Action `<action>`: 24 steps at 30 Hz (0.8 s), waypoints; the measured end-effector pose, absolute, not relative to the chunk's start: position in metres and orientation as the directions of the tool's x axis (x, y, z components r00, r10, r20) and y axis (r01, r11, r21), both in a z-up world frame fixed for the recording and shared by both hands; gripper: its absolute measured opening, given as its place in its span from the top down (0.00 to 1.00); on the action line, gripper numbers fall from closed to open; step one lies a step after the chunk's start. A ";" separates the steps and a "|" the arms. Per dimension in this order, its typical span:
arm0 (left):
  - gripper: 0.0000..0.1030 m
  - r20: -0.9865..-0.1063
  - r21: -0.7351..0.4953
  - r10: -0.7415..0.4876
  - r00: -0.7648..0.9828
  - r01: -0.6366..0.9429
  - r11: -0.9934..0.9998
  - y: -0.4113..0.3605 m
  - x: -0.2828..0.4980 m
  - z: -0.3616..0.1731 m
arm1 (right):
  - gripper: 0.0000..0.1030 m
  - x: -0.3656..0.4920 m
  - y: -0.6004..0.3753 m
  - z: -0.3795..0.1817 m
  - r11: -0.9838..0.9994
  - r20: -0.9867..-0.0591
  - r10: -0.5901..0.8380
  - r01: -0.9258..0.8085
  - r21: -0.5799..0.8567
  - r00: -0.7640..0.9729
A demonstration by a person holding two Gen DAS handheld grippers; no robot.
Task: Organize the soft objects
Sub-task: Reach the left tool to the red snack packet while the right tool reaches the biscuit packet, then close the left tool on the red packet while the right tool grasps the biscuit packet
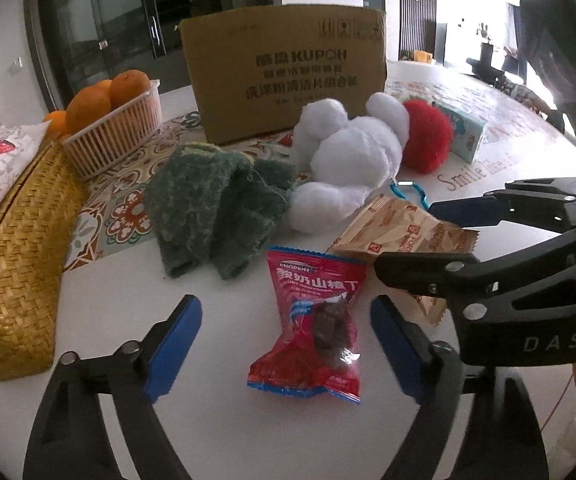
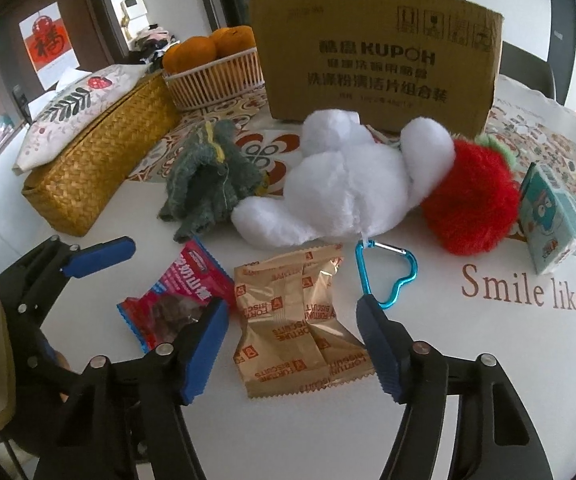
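A white plush toy with a red furry strawberry head lies on the table in front of the cardboard box. A crumpled green knitted cloth lies to its left. My left gripper is open around a red snack packet. My right gripper is open around a gold biscuit packet; it also shows at the right of the left wrist view.
A woven straw box with a printed cloth on top stands at left. A basket of oranges sits behind it. A teal carton stands at right. A blue heart carabiner hangs off the plush.
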State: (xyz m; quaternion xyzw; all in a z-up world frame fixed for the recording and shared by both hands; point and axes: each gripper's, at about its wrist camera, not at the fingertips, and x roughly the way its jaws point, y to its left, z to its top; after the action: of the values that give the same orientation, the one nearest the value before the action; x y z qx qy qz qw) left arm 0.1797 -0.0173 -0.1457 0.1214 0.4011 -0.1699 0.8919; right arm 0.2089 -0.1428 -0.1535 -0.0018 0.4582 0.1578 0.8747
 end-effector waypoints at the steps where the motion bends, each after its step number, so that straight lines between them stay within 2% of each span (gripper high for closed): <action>1: 0.23 -0.759 0.079 -0.205 0.617 0.400 0.913 -0.018 0.181 -0.147 | 0.37 0.209 -0.143 -0.154 0.951 -0.803 0.272 -0.277 0.140 0.530; 6: 0.35 -0.770 0.065 -0.215 0.601 0.409 0.910 -0.019 0.183 -0.150 | 0.41 0.211 -0.143 -0.161 0.949 -0.812 0.275 -0.280 0.144 0.515; 11: 0.56 -0.776 0.047 -0.228 0.588 0.415 0.908 -0.020 0.183 -0.152 | 0.48 0.210 -0.143 -0.162 0.948 -0.813 0.278 -0.281 0.147 0.512; 24: 0.60 -0.780 -0.045 -0.259 0.570 0.362 0.931 -0.015 0.180 -0.147 | 0.53 0.203 -0.149 -0.156 0.948 -0.800 0.295 -0.267 0.176 0.523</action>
State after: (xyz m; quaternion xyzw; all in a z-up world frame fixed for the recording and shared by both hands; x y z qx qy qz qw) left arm 0.1800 -0.0149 -0.1468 0.0598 0.4294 -0.1756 0.8839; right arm 0.2032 -0.1492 -0.1562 0.0156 0.4612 0.1610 0.8724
